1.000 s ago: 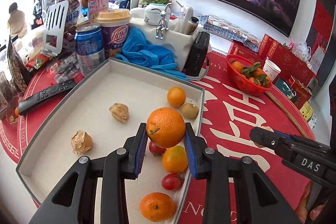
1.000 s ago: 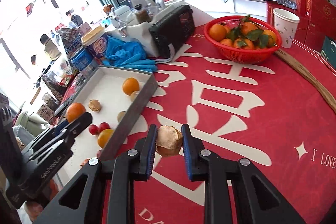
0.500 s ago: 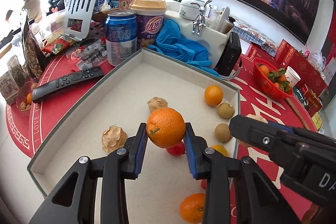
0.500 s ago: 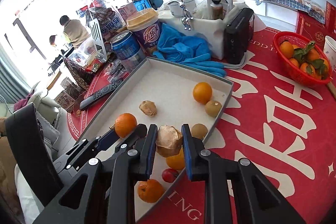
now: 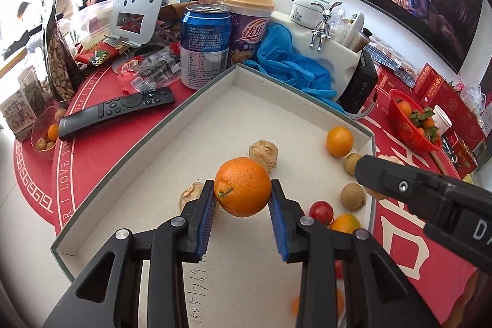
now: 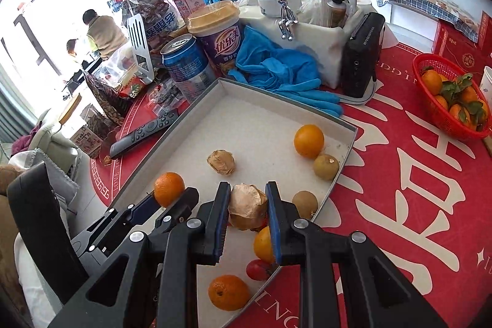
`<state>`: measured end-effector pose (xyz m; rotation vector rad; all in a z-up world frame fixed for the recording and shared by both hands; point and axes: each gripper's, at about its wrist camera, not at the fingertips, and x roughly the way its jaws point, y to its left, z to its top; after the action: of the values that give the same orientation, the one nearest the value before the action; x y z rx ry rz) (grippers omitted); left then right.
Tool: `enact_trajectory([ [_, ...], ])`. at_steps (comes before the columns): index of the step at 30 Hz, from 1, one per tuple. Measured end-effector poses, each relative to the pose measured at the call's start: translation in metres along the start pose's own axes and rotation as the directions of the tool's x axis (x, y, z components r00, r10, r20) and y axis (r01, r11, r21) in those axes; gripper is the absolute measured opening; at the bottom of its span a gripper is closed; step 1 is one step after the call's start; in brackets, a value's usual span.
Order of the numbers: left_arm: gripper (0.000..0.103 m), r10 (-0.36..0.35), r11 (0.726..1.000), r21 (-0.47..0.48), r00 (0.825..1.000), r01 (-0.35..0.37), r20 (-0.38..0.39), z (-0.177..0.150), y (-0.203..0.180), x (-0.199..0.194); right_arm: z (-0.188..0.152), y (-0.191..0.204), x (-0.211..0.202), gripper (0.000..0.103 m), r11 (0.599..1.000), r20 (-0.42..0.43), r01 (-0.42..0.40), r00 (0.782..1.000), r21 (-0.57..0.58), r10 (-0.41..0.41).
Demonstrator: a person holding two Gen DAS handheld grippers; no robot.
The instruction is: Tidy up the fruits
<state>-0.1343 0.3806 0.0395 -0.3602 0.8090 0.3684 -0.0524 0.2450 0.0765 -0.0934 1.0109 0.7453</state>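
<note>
My left gripper [image 5: 243,199] is shut on a large orange [image 5: 243,186] and holds it above the grey tray [image 5: 212,82]. My right gripper [image 6: 247,211] is shut on a papery brown husked fruit [image 6: 246,206] over the tray's near right part. In the tray lie a small orange [image 6: 308,141], two brown husked fruits [image 5: 263,151], two greenish-brown round fruits [image 6: 326,167], a red tomato [image 5: 321,212] and more oranges [image 6: 228,292]. The left gripper with its orange shows in the right wrist view [image 6: 169,188].
A red basket of tangerines [image 6: 449,100] stands at the right on the red tablecloth. Behind the tray are a blue can [image 5: 205,45], a purple cup [image 5: 249,29], blue gloves [image 6: 276,73], a black radio [image 6: 361,54] and a remote [image 5: 117,112].
Both grippers have moved left and further over the tray, carrying their fruit. The right gripper went from above the tablecloth to above the tray.
</note>
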Motion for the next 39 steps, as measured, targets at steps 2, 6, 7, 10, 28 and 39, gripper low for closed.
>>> enact_trajectory([
  [2,0.037,0.007,1.000,0.014,1.000,-0.007,0.002,-0.001,-0.003,0.000,0.002,-0.001,0.002,0.025,1.000,-0.002,0.006,1.000,0.002,-0.006],
  [6,0.037,0.000,1.000,0.014,1.000,0.000,-0.012,-0.001,-0.004,0.003,0.000,0.000,0.009,0.025,1.000,-0.019,0.024,1.000,-0.011,-0.024],
  [7,0.037,-0.002,1.000,0.013,1.000,0.002,-0.016,-0.001,-0.004,0.004,-0.001,0.001,0.011,0.025,0.999,-0.022,0.029,0.999,-0.016,-0.029],
  [10,0.037,0.003,1.000,0.020,1.000,-0.002,-0.020,-0.002,-0.005,0.006,-0.002,0.002,0.016,0.025,0.999,-0.031,0.033,0.999,-0.022,-0.034],
  [28,0.083,0.014,0.999,0.043,0.999,-0.012,-0.043,-0.005,-0.014,0.010,-0.005,0.002,0.034,0.025,0.998,-0.097,0.038,0.994,-0.049,-0.043],
  [39,0.103,0.054,0.997,0.055,0.999,-0.053,-0.010,0.002,-0.019,-0.005,0.005,-0.016,0.015,0.103,0.990,-0.069,0.140,0.988,-0.015,-0.141],
])
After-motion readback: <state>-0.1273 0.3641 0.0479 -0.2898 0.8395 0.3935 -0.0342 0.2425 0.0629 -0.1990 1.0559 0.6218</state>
